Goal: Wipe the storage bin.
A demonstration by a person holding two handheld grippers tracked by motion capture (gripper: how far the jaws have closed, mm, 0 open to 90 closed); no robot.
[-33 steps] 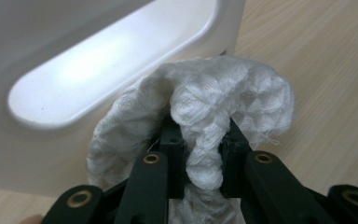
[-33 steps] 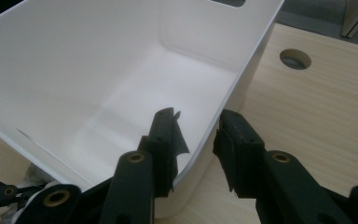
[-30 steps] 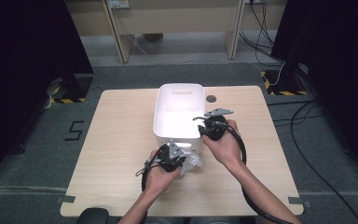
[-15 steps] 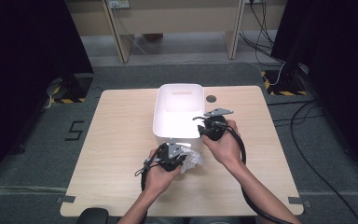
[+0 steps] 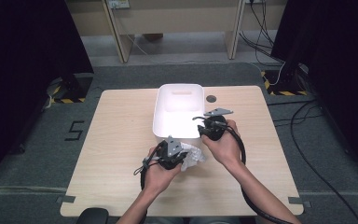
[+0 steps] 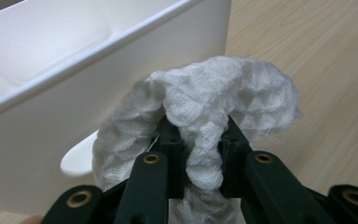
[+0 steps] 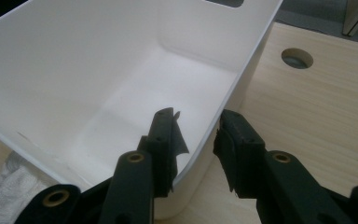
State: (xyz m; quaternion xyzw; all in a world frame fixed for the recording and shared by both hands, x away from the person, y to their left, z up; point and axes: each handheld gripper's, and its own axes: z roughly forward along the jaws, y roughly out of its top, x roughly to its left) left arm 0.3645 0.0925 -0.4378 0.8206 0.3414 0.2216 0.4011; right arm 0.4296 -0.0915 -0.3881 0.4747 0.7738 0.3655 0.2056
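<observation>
So the white bin (image 5: 179,100) sits mid-table and its inside looks bare, just clean white walls and floor. The left gripper (image 6: 200,140) has its jaws pinched tight on a bunched-up white cloth (image 6: 223,93), which sits right against the bin's near outer wall, just above the table (image 5: 121,140). The right gripper (image 7: 196,128) straddles the bin's near-right corner rim, one jaw inside, one outside, gap about half wide; can't tell if the pads actually press it. Only readable writing: a "5" (image 5: 73,130) marked on the floor left of the table.
</observation>
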